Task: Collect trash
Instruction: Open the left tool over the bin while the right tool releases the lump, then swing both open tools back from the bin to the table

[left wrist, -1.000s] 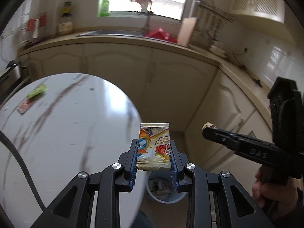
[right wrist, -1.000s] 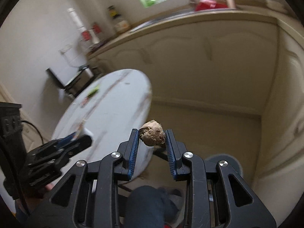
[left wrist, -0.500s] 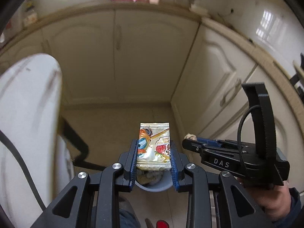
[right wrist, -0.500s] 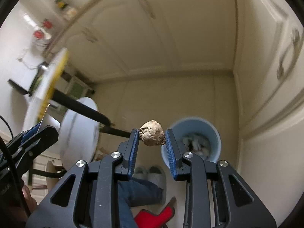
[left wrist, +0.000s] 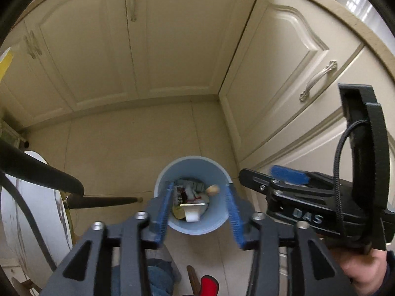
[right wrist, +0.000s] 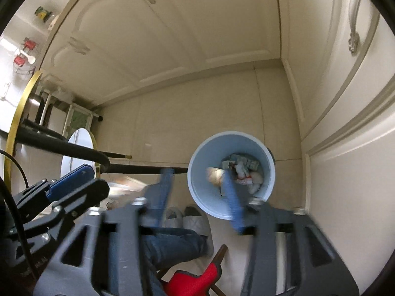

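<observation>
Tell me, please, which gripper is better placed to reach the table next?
Left, probably: the left gripper and right gripper jaws have just been opening, nothing gripped, and the left sits nearer the table.

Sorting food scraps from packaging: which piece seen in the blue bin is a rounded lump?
The small tan lump by the right inner wall of the bin; the rest are flat printed wrappers and white scraps.

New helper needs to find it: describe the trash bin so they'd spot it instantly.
Look at the tiled floor in the corner where the cream cabinets meet. The trash bin stands there: a round, pale blue, open-topped bucket holding wrappers, the only blue container on the floor.
</observation>
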A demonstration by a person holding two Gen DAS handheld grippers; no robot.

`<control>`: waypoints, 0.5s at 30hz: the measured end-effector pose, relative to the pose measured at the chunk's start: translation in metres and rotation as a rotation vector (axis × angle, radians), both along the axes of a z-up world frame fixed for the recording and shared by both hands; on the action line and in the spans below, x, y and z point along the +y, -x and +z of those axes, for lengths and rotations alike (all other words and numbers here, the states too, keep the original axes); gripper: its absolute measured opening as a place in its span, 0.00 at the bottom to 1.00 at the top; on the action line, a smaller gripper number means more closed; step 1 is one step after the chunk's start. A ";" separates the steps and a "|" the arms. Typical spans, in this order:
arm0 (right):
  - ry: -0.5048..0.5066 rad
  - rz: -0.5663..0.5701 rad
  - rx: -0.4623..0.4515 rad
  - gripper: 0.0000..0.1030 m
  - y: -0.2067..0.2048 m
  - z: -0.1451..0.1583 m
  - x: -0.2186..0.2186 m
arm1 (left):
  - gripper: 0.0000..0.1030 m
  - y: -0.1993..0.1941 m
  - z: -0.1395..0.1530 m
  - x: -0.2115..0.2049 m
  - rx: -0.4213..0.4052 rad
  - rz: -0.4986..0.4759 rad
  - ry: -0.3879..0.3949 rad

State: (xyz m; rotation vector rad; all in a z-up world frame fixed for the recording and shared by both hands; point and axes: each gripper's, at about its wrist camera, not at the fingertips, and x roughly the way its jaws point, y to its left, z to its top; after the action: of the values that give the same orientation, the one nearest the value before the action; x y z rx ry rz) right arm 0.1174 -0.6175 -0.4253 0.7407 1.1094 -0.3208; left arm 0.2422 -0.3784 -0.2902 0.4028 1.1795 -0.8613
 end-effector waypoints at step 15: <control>0.039 -0.147 -0.082 1.00 0.024 0.040 -0.014 | 0.85 0.045 0.065 0.021 -0.232 0.031 0.076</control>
State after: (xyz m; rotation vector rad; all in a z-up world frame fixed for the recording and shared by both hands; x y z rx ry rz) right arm 0.0933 -0.6316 -0.3855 0.7955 0.9708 -0.4312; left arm 0.1971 -0.3576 -0.2256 0.4093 0.9345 -0.8065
